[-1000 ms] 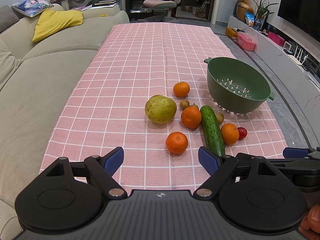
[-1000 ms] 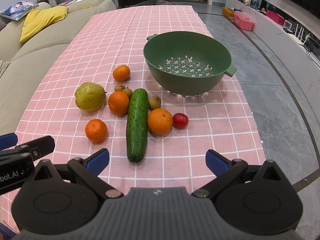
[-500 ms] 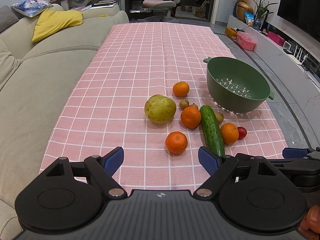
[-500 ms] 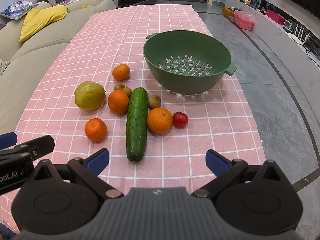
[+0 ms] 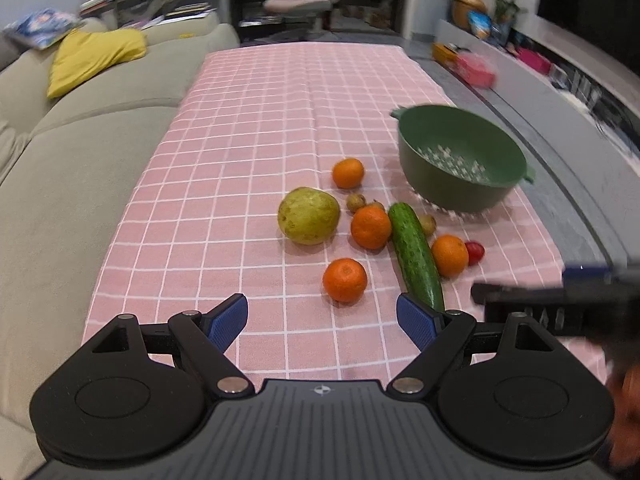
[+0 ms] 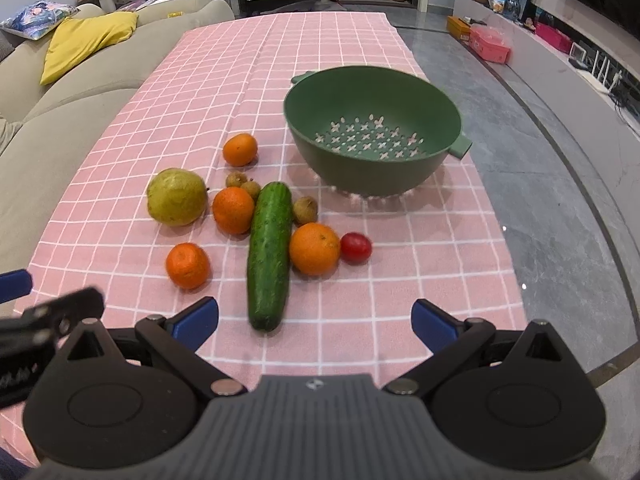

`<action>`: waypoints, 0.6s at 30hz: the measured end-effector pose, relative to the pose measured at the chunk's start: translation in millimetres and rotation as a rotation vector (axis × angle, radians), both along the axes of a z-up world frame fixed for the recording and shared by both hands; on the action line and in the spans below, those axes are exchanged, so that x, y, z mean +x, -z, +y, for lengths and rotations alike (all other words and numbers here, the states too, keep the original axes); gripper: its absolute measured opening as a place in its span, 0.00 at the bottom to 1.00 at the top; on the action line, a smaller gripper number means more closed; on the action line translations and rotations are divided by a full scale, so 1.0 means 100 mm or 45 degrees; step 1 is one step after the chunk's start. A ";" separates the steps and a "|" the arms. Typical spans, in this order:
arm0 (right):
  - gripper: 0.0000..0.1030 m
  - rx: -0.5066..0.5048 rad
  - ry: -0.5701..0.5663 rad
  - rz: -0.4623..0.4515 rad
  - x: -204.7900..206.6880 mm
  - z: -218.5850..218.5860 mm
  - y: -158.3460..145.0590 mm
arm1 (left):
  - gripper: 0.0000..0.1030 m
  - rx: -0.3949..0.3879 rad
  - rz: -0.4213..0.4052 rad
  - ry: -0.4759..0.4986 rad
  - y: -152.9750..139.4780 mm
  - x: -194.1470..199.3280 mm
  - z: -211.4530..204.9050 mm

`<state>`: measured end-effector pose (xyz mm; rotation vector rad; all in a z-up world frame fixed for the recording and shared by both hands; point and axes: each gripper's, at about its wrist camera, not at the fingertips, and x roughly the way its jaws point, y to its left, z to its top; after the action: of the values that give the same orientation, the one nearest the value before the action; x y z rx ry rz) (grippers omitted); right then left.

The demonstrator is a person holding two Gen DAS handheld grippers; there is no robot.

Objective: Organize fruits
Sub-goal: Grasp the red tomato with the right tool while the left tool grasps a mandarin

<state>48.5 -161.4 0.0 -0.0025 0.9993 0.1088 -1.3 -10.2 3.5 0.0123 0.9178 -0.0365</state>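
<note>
Presently we hold the left claw [image 5: 322, 318] and right claw [image 6: 314, 320] released over the bench's [image 6: 440, 280] near edge; cucumber [image 6: 269, 254], oranges, colander [image 6: 372, 136] ahead.

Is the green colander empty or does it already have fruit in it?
Empty. The green colander shows only its bare perforated bottom, and the cucumber still lies on the tablecloth outside it.

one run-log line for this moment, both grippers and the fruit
left hand-held gripper: open, empty | right hand-held gripper: open, empty | colander: empty | fruit: on cloth | cucumber: nearest right
</note>
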 end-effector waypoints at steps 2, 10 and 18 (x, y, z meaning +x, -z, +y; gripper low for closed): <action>0.96 -0.020 -0.010 -0.009 0.07 -0.07 -0.01 | 0.95 0.046 -0.004 0.045 0.02 0.00 -0.01; 0.96 0.040 0.018 -0.008 0.41 -0.48 0.02 | 0.89 0.037 0.032 0.100 0.25 0.28 0.05; 0.91 0.125 -0.013 0.065 0.63 -0.58 0.20 | 0.86 -0.023 0.083 0.072 0.53 0.56 0.18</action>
<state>111.7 -219.8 -20.2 0.0858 1.0444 0.1677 54.7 8.2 -49.6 0.0206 0.9820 -0.0978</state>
